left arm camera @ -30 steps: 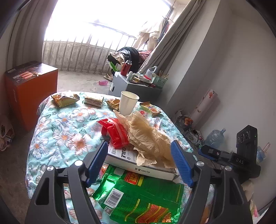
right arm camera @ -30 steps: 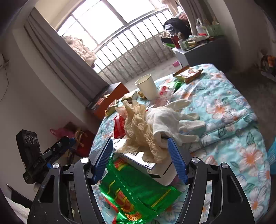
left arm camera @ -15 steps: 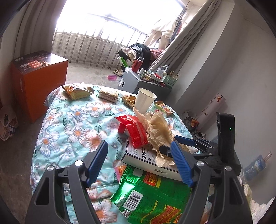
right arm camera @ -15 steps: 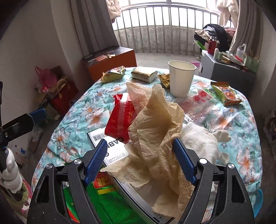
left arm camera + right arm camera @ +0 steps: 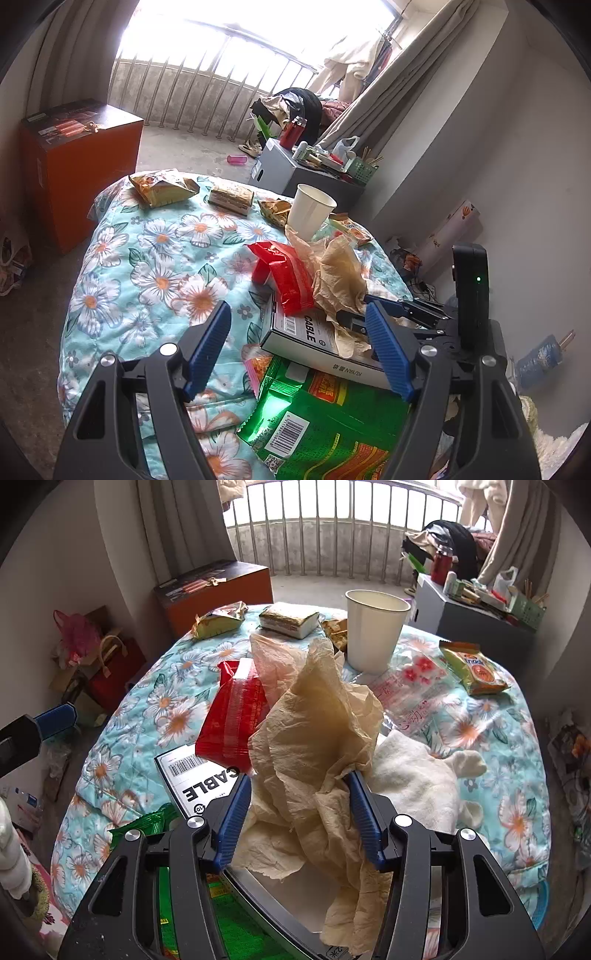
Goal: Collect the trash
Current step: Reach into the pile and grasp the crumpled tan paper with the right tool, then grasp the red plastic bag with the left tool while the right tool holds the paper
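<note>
Your right gripper [image 5: 297, 814] has swung in over the white cable box [image 5: 192, 782] since a second ago, turning from a sideways look across the bed to a steep downward aim. Its jaws, wide then, are closing around the crumpled tan paper [image 5: 317, 734]. The paper fills the gap between the blue pads and touches both; it looks pinched, though the squeeze is not finished. I judge the grasp nearly made: let it close fully before you lift, or the loose sheets may slide out.

That paper sits on the far right part of the box, bunched high. The red wrapper [image 5: 232, 716] lies on the box's far left corner, just beside the paper. A white glove [image 5: 417, 775] lies right of the box on the floral quilt [image 5: 162, 709]. The green snack bag [image 5: 332, 417] pokes out from under the box's near edge. Beyond the box stands the paper cup [image 5: 375, 631], with more snack packets further back.

Your left gripper [image 5: 299, 350] has drifted slightly and otherwise kept its pose: tilted moderately downward, poised above the near end of the box, jaws wide apart and holding nothing. From its camera you can see your right gripper's fingers biting the paper at the box's right side.
</note>
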Available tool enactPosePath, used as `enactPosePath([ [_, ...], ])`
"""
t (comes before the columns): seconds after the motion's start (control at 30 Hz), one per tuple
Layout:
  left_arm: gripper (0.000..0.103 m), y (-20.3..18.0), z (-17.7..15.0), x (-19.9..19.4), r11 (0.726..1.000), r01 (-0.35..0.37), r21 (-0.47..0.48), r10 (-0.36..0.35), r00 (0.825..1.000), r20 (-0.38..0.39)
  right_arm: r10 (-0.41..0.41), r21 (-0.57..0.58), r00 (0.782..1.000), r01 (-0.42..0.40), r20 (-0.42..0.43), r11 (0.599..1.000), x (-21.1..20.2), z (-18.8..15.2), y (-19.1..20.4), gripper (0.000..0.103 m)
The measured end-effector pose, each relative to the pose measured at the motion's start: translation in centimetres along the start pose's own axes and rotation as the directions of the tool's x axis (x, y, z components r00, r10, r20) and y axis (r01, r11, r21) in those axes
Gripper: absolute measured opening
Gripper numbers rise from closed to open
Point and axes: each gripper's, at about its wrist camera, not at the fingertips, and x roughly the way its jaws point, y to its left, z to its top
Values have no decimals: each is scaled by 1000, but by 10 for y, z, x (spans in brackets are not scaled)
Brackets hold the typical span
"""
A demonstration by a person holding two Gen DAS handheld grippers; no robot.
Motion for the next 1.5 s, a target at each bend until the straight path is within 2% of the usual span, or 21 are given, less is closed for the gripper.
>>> enactPosePath([
  [0.1,73,1,8,7,1000,17,-2,-17,1000,-13,-9,29,1000,9,-4,1000,0,-2,-3,31],
  [0.17,73,7,19,17,999,45,-28,-46,998,-34,15,65,1000,-15,-7,998,-1,-4,-8,15],
  [0.23,73,16,32,32,994,83,-77,-88,994,-62,46,110,999,-45,-13,993,1,-6,-14,7],
  [0.3,73,28,43,51,981,125,-145,-140,986,-96,65,151,998,-63,-8,986,1,-8,-20,3],
  [0.4,72,49,56,84,956,141,-259,-184,972,-149,118,217,993,-118,13,969,-1,-12,-28,1],
  [0.53,58,75,59,118,905,122,-408,-219,955,-201,175,297,983,-185,60,937,-9,-16,-40,0],
  [0.6,52,79,59,127,887,122,-445,-236,949,-210,200,325,976,-217,87,921,-15,-18,-44,0],
  [0.73,49,84,56,136,876,100,-471,-231,945,-230,225,367,964,-263,145,892,-32,-20,-54,0],
  [0.87,49,82,53,138,878,99,-469,-232,944,-234,203,367,965,-252,168,895,-41,-19,-57,0],
  [0.97,44,81,53,144,879,99,-466,-233,943,-239,224,389,954,-287,199,875,-45,-19,-60,0],
  [1.17,19,78,53,146,889,107,-444,-227,947,-227,231,458,929,-346,288,819,-57,-11,-74,0],
  [1.2,13,77,52,146,892,110,-439,-228,947,-226,233,469,925,-356,300,809,-57,-8,-75,0],
  [1.33,10,73,51,144,902,118,-416,-226,949,-220,246,492,912,-387,327,780,-50,8,-74,0],
  [1.4,9,71,51,143,905,122,-407,-226,949,-218,230,495,919,-369,320,787,-43,16,-73,0],
  [1.5,9,70,51,141,908,125,-399,-226,950,-216,213,478,946,-308,243,823,-22,26,-66,2],
])
